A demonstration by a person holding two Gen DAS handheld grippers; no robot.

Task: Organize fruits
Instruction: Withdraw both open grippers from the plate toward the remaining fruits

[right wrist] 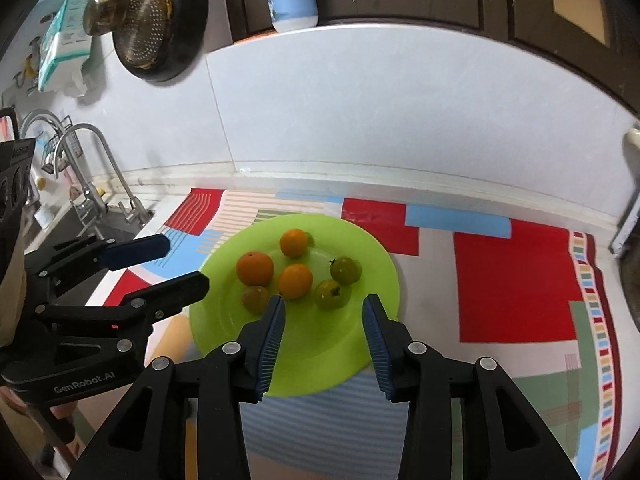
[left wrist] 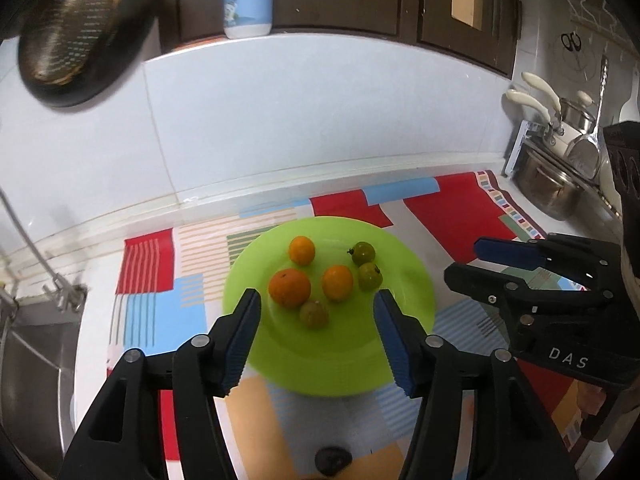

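my left gripper [left wrist: 316, 312] hangs above the near half of the green plate [left wrist: 412, 276], its jaws spread and nothing between the blue pads [left wrist: 242, 340]. my right gripper [right wrist: 324, 318] hangs beside it over the same plate, also released, with a slightly narrower gap and nothing in it. neither touches any fruit.

all the fruit sits on the plate, which lies on the patterned mat [left wrist: 448, 208] on the counter [left wrist: 98, 236]: three orange ones and three greenish ones. the big orange [left wrist: 289, 287] lies toward the left side of the plate, a smaller orange fruit [left wrist: 337, 282] just beside it to the right, another orange one [left wrist: 302, 250] farther back. a dull green fruit [left wrist: 314, 313] sits nearest my left gripper, straight ahead between its fingertips and below them. two more green fruits [left wrist: 370, 276] cluster near the right side of the plate, close together.

the relation that matters: in my right wrist view those two green fruits lie just ahead of the right gripper's opening, the nearer one [right wrist: 332, 293] almost on its centre line, while the big orange and the near green one lie off to the left, on my left gripper's side. so i judge the right hand is better placed for the green pair, the left for the near green fruit or the big orange. the fruits are roundish, so no long axis constrains the approach; crowding does, since the near green fruit looks to be touching or nearly touching its orange neighbours.
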